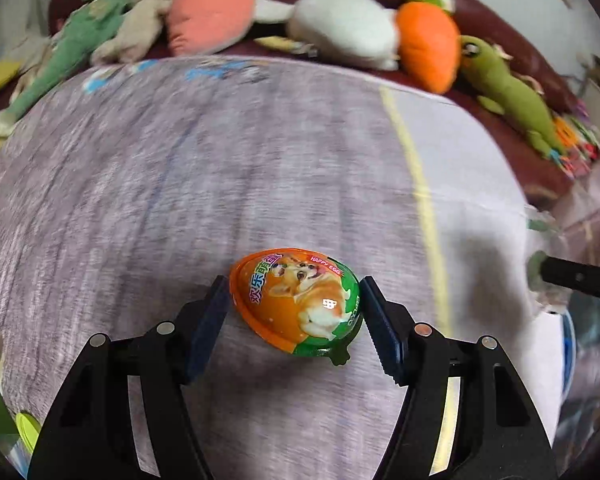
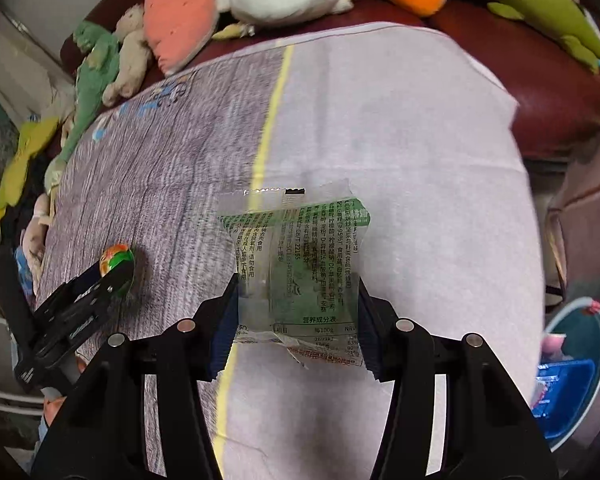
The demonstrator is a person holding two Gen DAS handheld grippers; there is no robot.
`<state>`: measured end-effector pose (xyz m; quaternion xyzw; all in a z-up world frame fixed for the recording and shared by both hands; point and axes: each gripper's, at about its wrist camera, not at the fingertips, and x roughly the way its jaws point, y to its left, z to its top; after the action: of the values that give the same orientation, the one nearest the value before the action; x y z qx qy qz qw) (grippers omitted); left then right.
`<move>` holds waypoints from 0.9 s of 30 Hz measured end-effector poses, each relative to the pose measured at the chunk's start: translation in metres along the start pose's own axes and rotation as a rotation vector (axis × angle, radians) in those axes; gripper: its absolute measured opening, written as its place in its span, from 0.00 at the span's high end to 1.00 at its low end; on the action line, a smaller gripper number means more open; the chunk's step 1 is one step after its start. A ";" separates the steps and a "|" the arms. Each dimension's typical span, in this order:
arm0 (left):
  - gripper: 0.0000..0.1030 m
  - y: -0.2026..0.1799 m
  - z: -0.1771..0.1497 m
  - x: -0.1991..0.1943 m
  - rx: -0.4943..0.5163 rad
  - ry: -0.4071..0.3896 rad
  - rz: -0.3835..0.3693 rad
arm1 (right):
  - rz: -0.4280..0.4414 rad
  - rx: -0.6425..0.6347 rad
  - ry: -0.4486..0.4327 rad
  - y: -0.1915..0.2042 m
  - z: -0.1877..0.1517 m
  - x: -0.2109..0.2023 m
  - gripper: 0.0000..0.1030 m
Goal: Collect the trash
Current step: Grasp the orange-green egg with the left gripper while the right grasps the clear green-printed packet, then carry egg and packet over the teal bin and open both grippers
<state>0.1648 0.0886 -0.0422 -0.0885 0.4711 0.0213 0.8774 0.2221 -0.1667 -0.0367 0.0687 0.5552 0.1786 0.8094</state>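
An orange and green plastic egg shell (image 1: 296, 300) with a dog picture sits between the fingers of my left gripper (image 1: 294, 324), which is shut on it just above the cloth-covered table (image 1: 180, 184). The egg also shows in the right wrist view (image 2: 117, 261), held by the left gripper (image 2: 112, 280). My right gripper (image 2: 298, 320) is shut on a clear and green snack wrapper (image 2: 296, 264), which stands upright between its pads. The right gripper's tip (image 1: 572, 276) with the wrapper shows at the right edge of the left wrist view.
Plush toys line a dark red sofa (image 2: 560, 92) behind the table: a pink one (image 1: 212, 4), a white one (image 1: 340, 24), an orange carrot (image 1: 428, 44), green lizards (image 1: 512, 96). A round blue bin (image 2: 576, 368) holding wrappers stands at the table's right.
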 end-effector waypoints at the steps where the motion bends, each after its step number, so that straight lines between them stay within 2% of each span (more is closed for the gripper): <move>1: 0.35 -0.008 -0.001 -0.003 0.011 0.000 -0.016 | 0.000 0.014 -0.008 -0.007 -0.004 -0.006 0.52; 12: 0.35 -0.114 -0.022 -0.034 0.178 -0.002 -0.143 | -0.019 0.148 -0.124 -0.078 -0.049 -0.082 0.52; 27: 0.35 -0.268 -0.073 -0.057 0.449 0.051 -0.266 | -0.036 0.370 -0.281 -0.199 -0.137 -0.179 0.52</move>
<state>0.1052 -0.1849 0.0014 0.0466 0.4701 -0.2014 0.8581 0.0808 -0.4281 0.0067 0.2299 0.4614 0.0480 0.8556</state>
